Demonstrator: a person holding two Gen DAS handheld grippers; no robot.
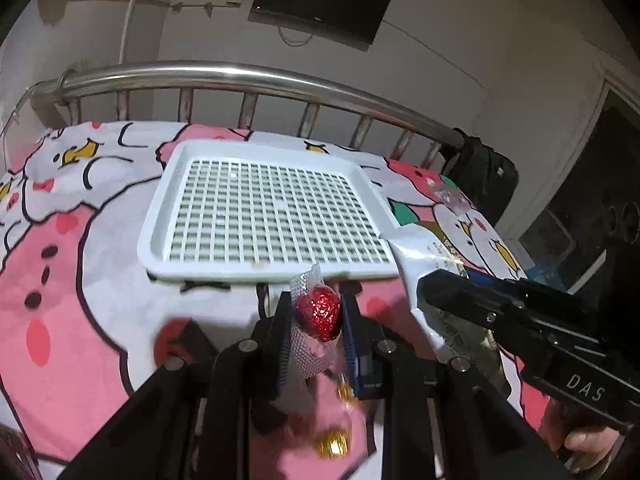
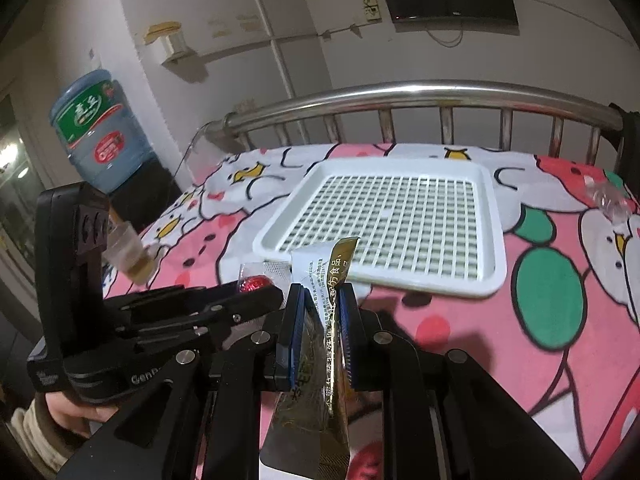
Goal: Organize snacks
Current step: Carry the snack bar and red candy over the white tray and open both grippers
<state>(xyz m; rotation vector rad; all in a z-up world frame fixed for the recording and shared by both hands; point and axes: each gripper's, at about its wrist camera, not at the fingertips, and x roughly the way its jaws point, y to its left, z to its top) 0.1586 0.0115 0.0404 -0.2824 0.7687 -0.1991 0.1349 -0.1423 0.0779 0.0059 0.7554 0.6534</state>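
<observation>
A white slotted tray (image 1: 160, 220) (image 2: 492, 240) lies on the bed with nothing in it. My left gripper (image 1: 316, 316) is shut on a red glittery wrapped candy (image 1: 320, 312), held just short of the tray's near edge; the candy also shows in the right wrist view (image 2: 252, 283). My right gripper (image 2: 322, 316) is shut on a white and gold snack sachet (image 2: 320, 276), held upright near the tray's near edge. The sachet (image 1: 424, 248) and the right gripper's body show at the right of the left wrist view.
A pink cartoon bedsheet (image 1: 80, 280) covers the bed. Gold wrapped candies (image 1: 332, 442) lie below my left gripper. A clear wrapped candy (image 2: 608, 196) lies to the right of the tray. A steel headboard rail (image 1: 240, 76) stands behind it. A cup (image 2: 132, 252) and a water bottle (image 2: 100, 132) are at the left.
</observation>
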